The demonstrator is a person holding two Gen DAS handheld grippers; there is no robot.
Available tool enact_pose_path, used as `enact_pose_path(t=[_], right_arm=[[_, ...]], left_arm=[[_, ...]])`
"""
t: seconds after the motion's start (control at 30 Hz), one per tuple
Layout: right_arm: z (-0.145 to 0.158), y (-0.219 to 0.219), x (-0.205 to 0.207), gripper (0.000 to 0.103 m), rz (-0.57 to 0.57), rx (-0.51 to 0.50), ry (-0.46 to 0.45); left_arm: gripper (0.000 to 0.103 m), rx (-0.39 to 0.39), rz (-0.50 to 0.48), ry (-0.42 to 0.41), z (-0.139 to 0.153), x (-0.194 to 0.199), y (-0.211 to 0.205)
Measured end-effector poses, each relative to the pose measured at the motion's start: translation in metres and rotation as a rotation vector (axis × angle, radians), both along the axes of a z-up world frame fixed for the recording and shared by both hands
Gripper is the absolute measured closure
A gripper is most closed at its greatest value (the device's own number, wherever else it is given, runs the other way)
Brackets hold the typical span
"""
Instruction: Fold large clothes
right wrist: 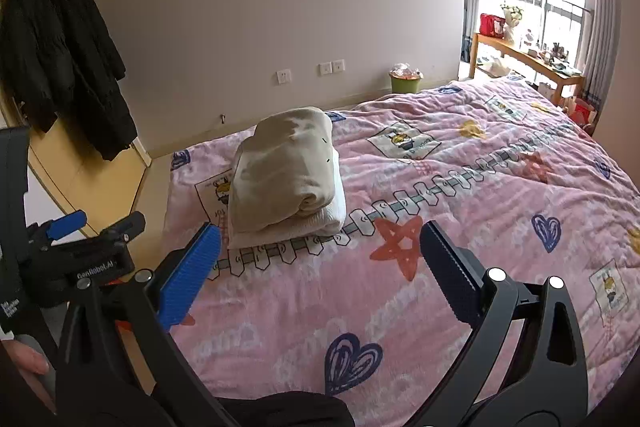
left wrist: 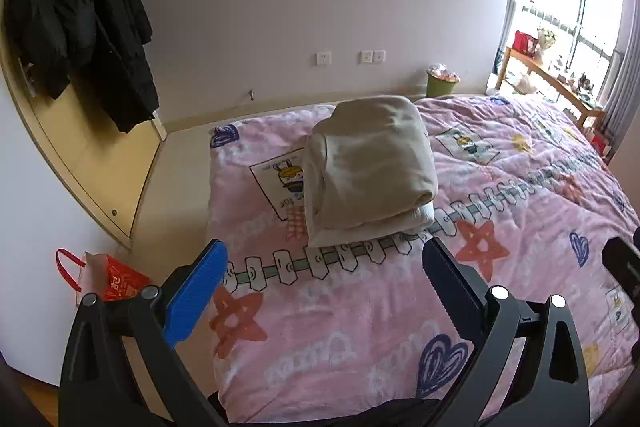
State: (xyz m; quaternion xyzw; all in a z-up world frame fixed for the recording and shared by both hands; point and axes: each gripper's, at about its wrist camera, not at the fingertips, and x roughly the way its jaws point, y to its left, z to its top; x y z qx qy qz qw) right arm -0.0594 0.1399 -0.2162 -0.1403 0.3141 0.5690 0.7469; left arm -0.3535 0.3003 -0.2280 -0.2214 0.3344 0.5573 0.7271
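A beige garment (left wrist: 368,171) lies folded into a thick bundle on the pink patterned bedspread (left wrist: 360,307), near the bed's far left corner. It also shows in the right wrist view (right wrist: 286,179). My left gripper (left wrist: 324,267) is open and empty, held above the bed short of the bundle. My right gripper (right wrist: 320,251) is open and empty too, a little nearer than the bundle and to its right. The left gripper also shows at the left edge of the right wrist view (right wrist: 92,225).
Black coats (left wrist: 76,19) hang on a door at the left. A red gift bag (left wrist: 116,277) stands on the floor by the bed. A green bin (left wrist: 440,81) stands at the far wall. A wooden table (right wrist: 528,61) stands by the window.
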Motion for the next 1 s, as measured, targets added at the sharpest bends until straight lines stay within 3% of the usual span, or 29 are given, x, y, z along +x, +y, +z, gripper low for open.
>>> enact_pose_path(t=[0.23, 0.4, 1.0], right_arm=[[0.0, 0.004, -0.001, 0.006, 0.003, -0.014, 0.007], [-0.001, 0.011, -0.006, 0.006, 0.011, -0.024, -0.004], [-0.005, 0.028, -0.013, 0.006, 0.015, -0.031, -0.021]], left_arm=[[0.008, -0.037, -0.044, -0.083, -0.003, -0.006, 0.001], [0.008, -0.005, -0.033, -0.052, -0.002, -0.004, 0.001], [0.008, -0.011, -0.043, -0.024, -0.002, -0.005, 0.012]])
